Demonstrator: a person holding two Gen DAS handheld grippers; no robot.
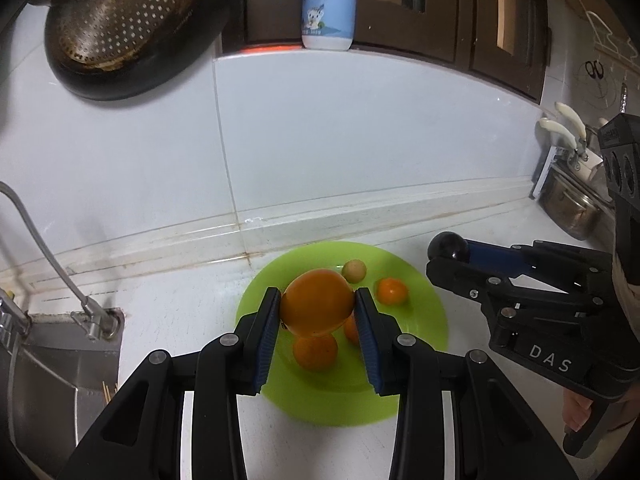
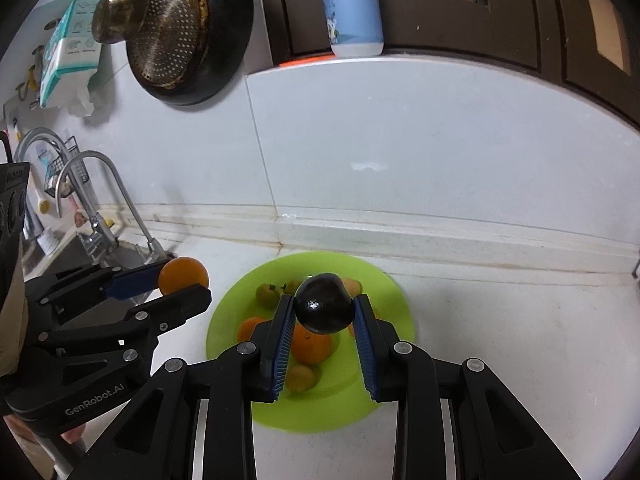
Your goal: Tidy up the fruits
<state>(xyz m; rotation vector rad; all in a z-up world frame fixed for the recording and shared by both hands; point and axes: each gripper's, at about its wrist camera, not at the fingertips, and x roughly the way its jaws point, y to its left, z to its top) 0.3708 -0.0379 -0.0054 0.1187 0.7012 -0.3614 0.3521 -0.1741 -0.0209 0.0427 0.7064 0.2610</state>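
Orange fruit point(image 1: 317, 306) sat clamped in the left gripper point(image 1: 316, 308) above the green plate point(image 1: 430, 322) on the desk; the right gripper point(image 2: 323, 309) held a dark fruit point(image 2: 324, 304) likewise. Each wanted lowering into a bare patch of plate before the jaws eased apart, lest it roll.

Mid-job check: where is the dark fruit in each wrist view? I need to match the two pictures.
Left wrist view: dark fruit far right, in the right gripper, beside the green plate.
Right wrist view: dark fruit centre, between the fingers, above the plate.
Shared landmark: blue bottle on the ledge.
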